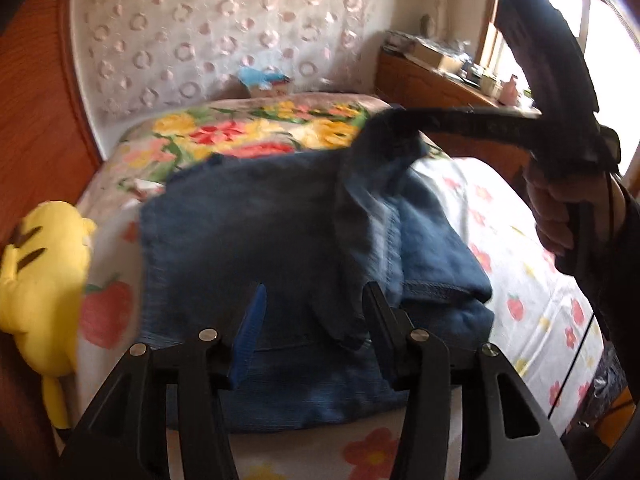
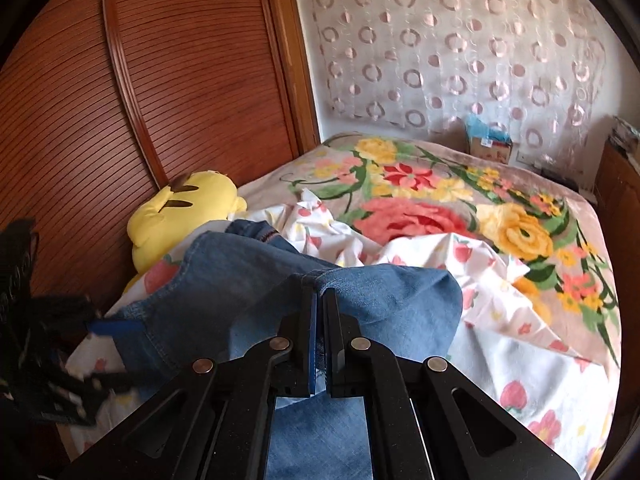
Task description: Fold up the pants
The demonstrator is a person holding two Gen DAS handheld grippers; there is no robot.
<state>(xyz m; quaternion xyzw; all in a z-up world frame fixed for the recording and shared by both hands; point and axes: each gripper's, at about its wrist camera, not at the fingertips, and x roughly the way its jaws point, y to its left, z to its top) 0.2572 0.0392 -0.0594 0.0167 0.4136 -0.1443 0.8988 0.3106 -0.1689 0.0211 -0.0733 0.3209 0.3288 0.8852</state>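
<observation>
Blue denim pants (image 1: 256,232) lie partly folded on the bed. My left gripper (image 1: 316,300) is open just above their near edge and holds nothing. In the left wrist view my right gripper (image 1: 384,132) reaches in from the right and lifts a bunched fold of the denim. In the right wrist view the right gripper (image 2: 320,300) is shut on a hem of the pants (image 2: 384,300), with cloth between the fingers. The left gripper shows blurred at the left edge (image 2: 100,326), at the denim's edge.
The bed has a white strawberry-print sheet (image 2: 520,360) and a floral blanket (image 2: 440,200). A yellow plush toy (image 1: 36,276) lies at the left against a wooden louvred door (image 2: 140,100). A small box (image 2: 490,144) sits by the curtain. A wooden cabinet (image 1: 432,84) stands at the right.
</observation>
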